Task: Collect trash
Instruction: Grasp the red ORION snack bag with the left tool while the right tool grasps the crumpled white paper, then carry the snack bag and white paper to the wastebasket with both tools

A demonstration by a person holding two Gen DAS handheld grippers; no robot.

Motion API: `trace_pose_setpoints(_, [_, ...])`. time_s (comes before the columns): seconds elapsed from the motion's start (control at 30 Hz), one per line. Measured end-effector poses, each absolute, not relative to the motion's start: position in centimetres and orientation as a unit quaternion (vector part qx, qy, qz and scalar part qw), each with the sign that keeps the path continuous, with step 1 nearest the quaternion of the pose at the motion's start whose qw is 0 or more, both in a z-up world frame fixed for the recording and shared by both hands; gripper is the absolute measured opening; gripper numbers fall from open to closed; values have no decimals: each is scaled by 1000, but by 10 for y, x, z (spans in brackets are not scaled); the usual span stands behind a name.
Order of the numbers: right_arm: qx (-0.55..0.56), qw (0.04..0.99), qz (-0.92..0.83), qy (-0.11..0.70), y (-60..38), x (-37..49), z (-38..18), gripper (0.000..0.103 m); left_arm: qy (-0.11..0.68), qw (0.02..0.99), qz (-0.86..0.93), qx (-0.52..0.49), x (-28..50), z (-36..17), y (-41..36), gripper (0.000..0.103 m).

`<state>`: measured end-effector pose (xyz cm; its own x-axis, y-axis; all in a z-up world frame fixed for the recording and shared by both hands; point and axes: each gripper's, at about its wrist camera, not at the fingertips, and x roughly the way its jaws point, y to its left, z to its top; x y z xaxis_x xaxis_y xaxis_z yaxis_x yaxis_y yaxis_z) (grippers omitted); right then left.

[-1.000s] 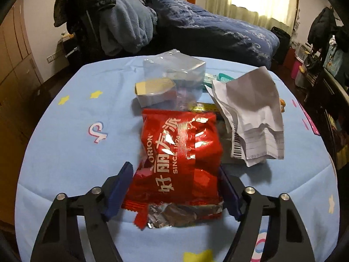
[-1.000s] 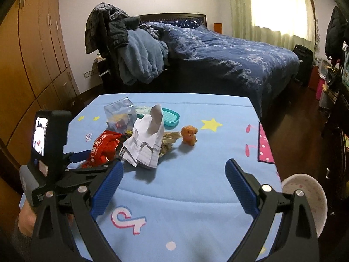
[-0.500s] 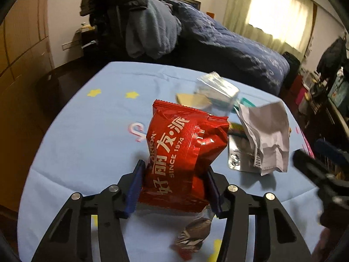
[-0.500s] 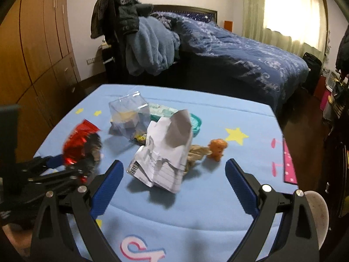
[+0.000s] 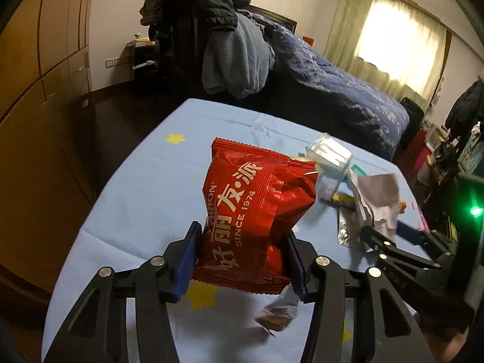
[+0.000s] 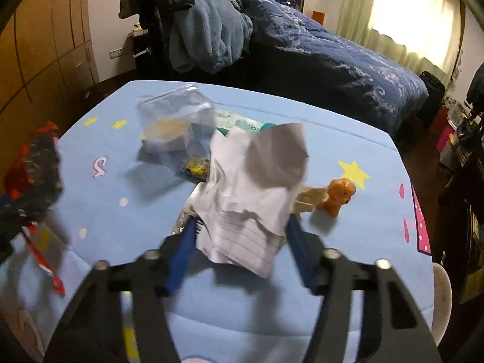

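Observation:
My left gripper (image 5: pixel 242 260) is shut on a red snack wrapper (image 5: pixel 257 211) and holds it above the blue tablecloth (image 5: pixel 145 199). The wrapper shows blurred at the left edge of the right wrist view (image 6: pixel 33 163). My right gripper (image 6: pixel 239 251) has its blue fingers (image 6: pixel 181 257) on both sides of a crumpled white paper (image 6: pixel 254 193); I cannot tell whether they press on it. The paper also shows in the left wrist view (image 5: pixel 375 199), with the right gripper (image 5: pixel 390 236) at it.
A clear plastic box (image 6: pixel 172 127), a teal lid (image 6: pixel 242 121), a yellow wrapper (image 6: pixel 196 166) and an orange toy dog (image 6: pixel 338 193) lie on the table. A silver foil piece (image 5: pixel 348 227) lies by the paper. A bed (image 6: pixel 332 57) stands behind. A white bowl (image 6: pixel 441 296) is at the right.
My left gripper lifted the red wrapper higher and swung left. My right gripper moved forward over the table and narrowed around the white paper.

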<state>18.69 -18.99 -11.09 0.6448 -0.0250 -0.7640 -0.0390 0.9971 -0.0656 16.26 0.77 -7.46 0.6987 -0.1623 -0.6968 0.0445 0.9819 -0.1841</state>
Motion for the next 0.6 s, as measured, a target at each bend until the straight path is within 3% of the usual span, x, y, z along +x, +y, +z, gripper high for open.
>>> trace_pose_setpoints(0.2, [-2, 911, 20, 411, -205, 181, -105, 36, 367, 924, -64, -85, 153, -61, 12, 53])
trace_pose_setpoints(0.6, [65, 917, 59, 389, -229, 141, -78, 36, 358, 926, -87, -82, 138, -50, 1, 53])
